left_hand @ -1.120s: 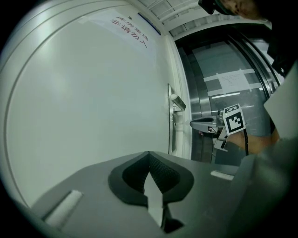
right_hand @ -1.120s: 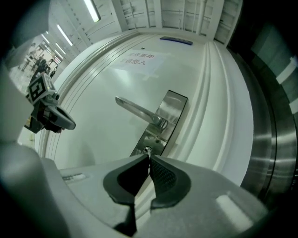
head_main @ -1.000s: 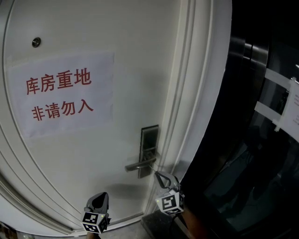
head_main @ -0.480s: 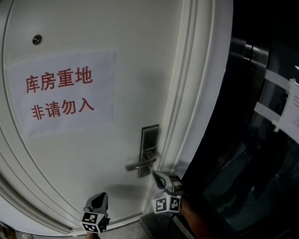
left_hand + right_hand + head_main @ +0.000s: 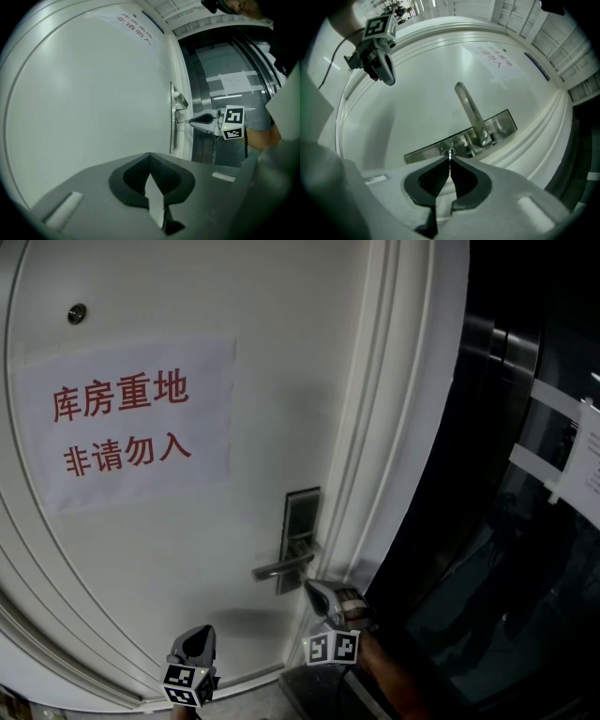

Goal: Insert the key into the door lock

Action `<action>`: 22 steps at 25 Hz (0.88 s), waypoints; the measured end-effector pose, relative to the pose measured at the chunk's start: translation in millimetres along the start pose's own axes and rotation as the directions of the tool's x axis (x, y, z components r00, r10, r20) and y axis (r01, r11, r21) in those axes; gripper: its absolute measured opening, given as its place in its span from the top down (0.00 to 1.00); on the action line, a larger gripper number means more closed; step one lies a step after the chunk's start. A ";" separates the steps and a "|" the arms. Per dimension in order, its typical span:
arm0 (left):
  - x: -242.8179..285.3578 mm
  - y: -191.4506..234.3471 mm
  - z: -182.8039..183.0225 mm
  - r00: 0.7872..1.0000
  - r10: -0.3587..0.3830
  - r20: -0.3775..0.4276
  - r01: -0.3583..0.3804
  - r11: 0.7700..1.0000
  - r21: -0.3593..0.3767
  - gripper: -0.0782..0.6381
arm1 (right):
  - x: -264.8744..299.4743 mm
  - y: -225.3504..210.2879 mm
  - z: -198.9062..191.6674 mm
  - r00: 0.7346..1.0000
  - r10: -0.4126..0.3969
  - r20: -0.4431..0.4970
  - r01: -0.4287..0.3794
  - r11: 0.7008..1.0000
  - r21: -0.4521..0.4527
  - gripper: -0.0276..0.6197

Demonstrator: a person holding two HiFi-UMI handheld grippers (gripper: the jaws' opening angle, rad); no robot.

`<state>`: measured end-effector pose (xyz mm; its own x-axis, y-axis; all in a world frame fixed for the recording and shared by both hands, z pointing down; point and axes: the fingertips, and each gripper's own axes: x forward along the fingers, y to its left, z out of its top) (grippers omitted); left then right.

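Observation:
The white door (image 5: 187, 549) carries a steel lock plate (image 5: 301, 535) with a lever handle (image 5: 278, 569). My right gripper (image 5: 310, 586) is just below the handle, at the plate's lower end. In the right gripper view it (image 5: 450, 160) is shut on a thin metal key (image 5: 450, 155), whose tip sits at the round keyhole (image 5: 450, 151) in the lock plate (image 5: 426, 149). The handle (image 5: 471, 115) sticks out beside the keyhole. My left gripper (image 5: 202, 634) hangs lower left, away from the lock. Its jaws (image 5: 150, 156) are shut with nothing in them.
A paper sign with red characters (image 5: 127, 423) is taped to the door, with a small round peephole (image 5: 77, 313) above it. The door frame (image 5: 394, 427) runs right of the lock. Beyond it is a dark glass wall (image 5: 525, 521) with taped papers.
My right gripper has rolled about its own axis at the lock, its marker cube turning to face differently. The left gripper has stayed where it was.

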<state>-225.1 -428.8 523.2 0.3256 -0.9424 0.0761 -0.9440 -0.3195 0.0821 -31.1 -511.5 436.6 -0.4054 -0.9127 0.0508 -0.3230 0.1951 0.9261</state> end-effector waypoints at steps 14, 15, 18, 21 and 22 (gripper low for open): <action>1.6 -4.3 -1.6 1.000 -0.010 -0.005 0.010 1.000 0.002 0.89 | 0.7 4.0 1.9 1.000 -0.011 -0.025 0.004 0.957 -0.289 0.94; 1.2 -4.4 -1.8 1.000 -0.011 -0.006 0.011 1.000 0.002 0.89 | 0.7 4.4 2.3 1.000 -0.011 -0.025 0.003 0.954 -0.301 0.94; 0.1 -4.1 -1.0 1.000 -0.008 -0.004 0.008 1.000 0.002 0.89 | 2.7 5.9 2.6 1.000 -0.011 -0.026 0.001 0.942 -0.337 0.94; -1.0 -4.0 -0.6 1.000 -0.005 -0.001 0.005 1.000 0.001 0.89 | 5.4 5.7 2.2 0.999 -0.018 -0.033 0.005 0.932 -0.362 0.94; -1.5 -3.6 -0.8 1.000 -0.003 -0.002 0.003 1.000 0.001 0.89 | 5.4 5.6 1.9 0.999 -0.016 -0.034 0.003 0.933 -0.360 0.94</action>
<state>-222.2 -426.2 523.7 0.3290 -0.9411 0.0777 -0.9429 -0.3229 0.0813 -36.7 -514.7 441.4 -0.3705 -0.9276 0.0487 0.0052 0.0504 0.9987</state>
